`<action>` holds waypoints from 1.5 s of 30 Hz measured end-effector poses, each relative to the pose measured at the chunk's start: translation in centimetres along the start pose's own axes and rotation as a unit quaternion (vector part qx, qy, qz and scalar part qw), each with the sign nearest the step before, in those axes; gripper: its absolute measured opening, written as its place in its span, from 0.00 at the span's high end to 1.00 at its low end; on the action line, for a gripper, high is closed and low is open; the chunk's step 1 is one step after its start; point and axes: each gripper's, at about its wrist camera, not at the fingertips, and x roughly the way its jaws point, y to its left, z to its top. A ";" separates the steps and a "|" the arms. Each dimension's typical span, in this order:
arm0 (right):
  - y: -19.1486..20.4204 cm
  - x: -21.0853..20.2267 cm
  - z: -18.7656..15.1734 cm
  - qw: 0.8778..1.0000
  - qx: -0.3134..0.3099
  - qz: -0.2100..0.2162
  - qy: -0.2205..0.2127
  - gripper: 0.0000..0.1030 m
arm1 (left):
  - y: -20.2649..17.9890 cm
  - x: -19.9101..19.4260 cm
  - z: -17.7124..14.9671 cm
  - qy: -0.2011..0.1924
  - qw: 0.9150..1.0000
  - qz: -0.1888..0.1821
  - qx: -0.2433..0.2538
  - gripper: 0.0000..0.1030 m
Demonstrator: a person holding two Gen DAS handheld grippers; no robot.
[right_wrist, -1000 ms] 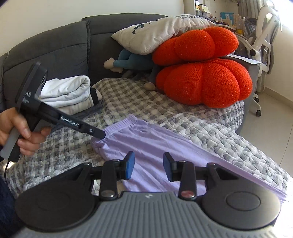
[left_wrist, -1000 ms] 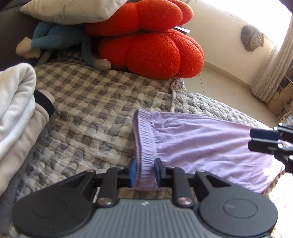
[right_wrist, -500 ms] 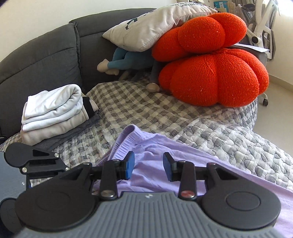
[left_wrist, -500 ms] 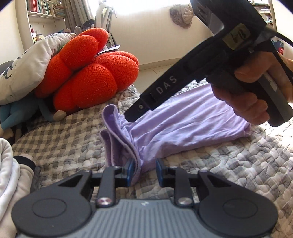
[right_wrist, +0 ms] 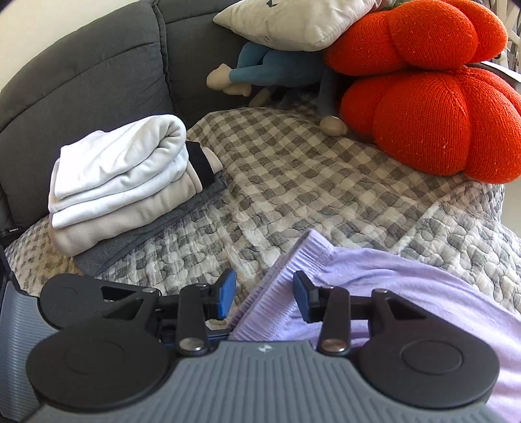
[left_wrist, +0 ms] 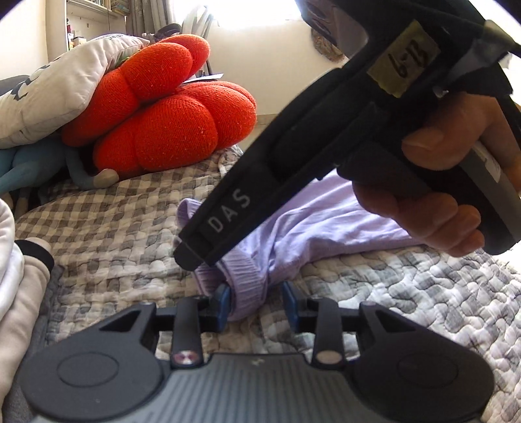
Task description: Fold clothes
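Note:
A lilac garment (left_wrist: 325, 221) lies on the checked quilt (left_wrist: 114, 227), its ribbed waistband (left_wrist: 247, 286) bunched at the near end. My left gripper (left_wrist: 256, 301) is open: the waistband rests against the left pad, with a gap to the right pad. A hand holds my right gripper (left_wrist: 187, 257) just above, its tip over the same waistband. In the right wrist view, the right gripper (right_wrist: 264, 293) is open and the waistband (right_wrist: 280, 283) stands between its pads. The garment (right_wrist: 407, 286) runs off to the right.
A folded stack of white and beige clothes (right_wrist: 123, 182) sits on a grey towel at the left, against the dark sofa back (right_wrist: 81, 81). An orange pumpkin cushion (right_wrist: 433, 97), a white pillow (right_wrist: 293, 22) and a blue plush toy (right_wrist: 260, 71) fill the back.
The left gripper's jaws have widened off the waistband they pinched. The right gripper has come down close over the left one, with the waistband now between its pads.

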 end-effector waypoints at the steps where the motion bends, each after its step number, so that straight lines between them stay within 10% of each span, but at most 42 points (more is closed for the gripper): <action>1: 0.3 0.1 -0.1 1.000 -0.005 -0.007 0.003 0.57 | 0.1 -0.1 -0.2 -0.006 1.000 -0.010 -0.001 0.62; 5: 1.4 0.5 -0.4 0.999 -0.023 -0.036 0.013 0.58 | 2.4 -0.4 -1.4 -0.031 0.995 -0.063 -0.065 0.58; 12: 3.1 0.9 -0.8 0.995 -0.050 -0.083 0.028 0.91 | 4.4 -0.8 -2.9 -0.063 0.979 -0.114 -0.155 0.58; 19: 3.8 1.0 0.0 0.992 -0.058 -0.106 0.041 0.92 | 5.6 -1.1 -3.5 -0.070 0.968 -0.139 -0.195 0.57; 23: 4.7 2.2 0.3 0.987 -0.078 -0.122 0.069 0.61 | 5.0 -1.2 -3.5 -0.065 0.972 -0.133 -0.182 0.55; 25: 4.9 2.9 0.4 0.985 -0.077 -0.131 0.081 0.61 | 4.9 -1.2 -3.4 -0.064 0.972 -0.134 -0.184 0.55; 29: 4.4 3.0 0.1 0.985 -0.067 -0.136 0.076 0.91 | 5.6 -1.0 -3.6 -0.062 0.969 -0.135 -0.199 0.55; 35: 4.2 1.0 -0.1 0.990 -0.072 -0.117 0.035 0.92 | 9.2 -1.6 -4.6 -0.059 0.939 -0.166 -0.297 0.53; 45: 3.7 0.7 -0.8 0.990 -0.122 -0.067 0.015 0.92 | 10.1 -2.1 -4.6 -0.044 0.920 -0.178 -0.348 0.47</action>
